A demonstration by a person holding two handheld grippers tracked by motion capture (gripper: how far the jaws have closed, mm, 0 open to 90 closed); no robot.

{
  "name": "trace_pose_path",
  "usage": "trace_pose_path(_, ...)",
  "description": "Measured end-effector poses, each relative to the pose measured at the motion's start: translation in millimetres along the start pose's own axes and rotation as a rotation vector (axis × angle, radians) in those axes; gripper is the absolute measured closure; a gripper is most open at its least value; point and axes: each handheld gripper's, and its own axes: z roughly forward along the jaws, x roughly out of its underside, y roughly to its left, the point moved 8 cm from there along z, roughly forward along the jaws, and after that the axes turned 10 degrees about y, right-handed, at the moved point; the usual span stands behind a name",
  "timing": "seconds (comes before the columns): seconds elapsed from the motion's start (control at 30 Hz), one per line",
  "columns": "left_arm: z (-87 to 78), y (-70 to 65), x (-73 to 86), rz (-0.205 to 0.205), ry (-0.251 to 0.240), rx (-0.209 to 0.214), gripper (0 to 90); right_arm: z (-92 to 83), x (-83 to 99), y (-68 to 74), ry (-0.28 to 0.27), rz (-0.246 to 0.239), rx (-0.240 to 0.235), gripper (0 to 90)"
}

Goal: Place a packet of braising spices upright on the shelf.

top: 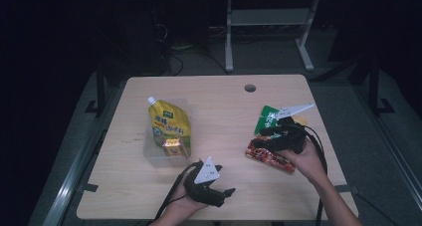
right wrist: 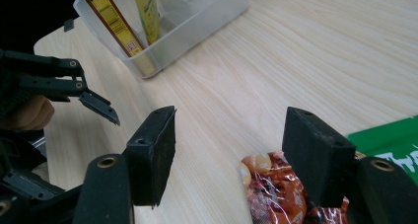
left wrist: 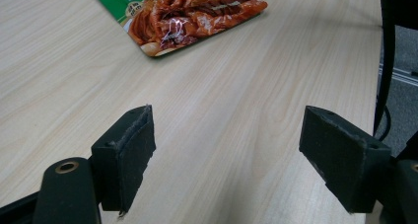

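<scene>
A green and red snack packet [top: 269, 157] lies flat on the right of the wooden table [top: 224, 106]. My right gripper [top: 257, 142] hovers over its left end, open, with the packet's red corner [right wrist: 268, 187] below the right-hand jaw and no pad touching it. The right gripper [right wrist: 230, 113] has bare wood between its jaws. My left gripper [top: 229, 192] rests near the table's front edge, open and empty. In the left gripper view the gripper [left wrist: 226, 113] points across the wood toward the packet [left wrist: 192, 14]. A yellow spouted pouch [top: 169, 128] stands in a clear plastic container [top: 154, 154] at the left.
A round cable hole [top: 250, 88] sits near the table's far edge. The clear container [right wrist: 197, 24] with the yellow pouch [right wrist: 146, 9] lies beyond the right gripper, and the left gripper [right wrist: 98, 105] shows at that view's left. White desk legs [top: 229, 37] stand behind the table.
</scene>
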Motion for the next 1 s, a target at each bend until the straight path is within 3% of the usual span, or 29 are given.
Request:
trace_pose_path(0.3, 1.3, 2.1, -0.4, -0.003, 0.011, 0.009, 22.9, 1.7, 13.2, -9.9, -0.006, 0.049, -0.001, 35.6)
trace_pose_path(0.67, 8.9, 2.5, -5.4, -0.010, 0.026, 0.003, 26.2, -7.1, 31.7, -27.0, 0.014, 0.092, 0.067, 33.4)
trace_pose_path(1.0, 14.9, 11.7, -16.6, -0.016, 0.047, -0.013, 32.9, -23.4, 44.5, -44.1, 0.031, 0.157, 0.128, 31.7)
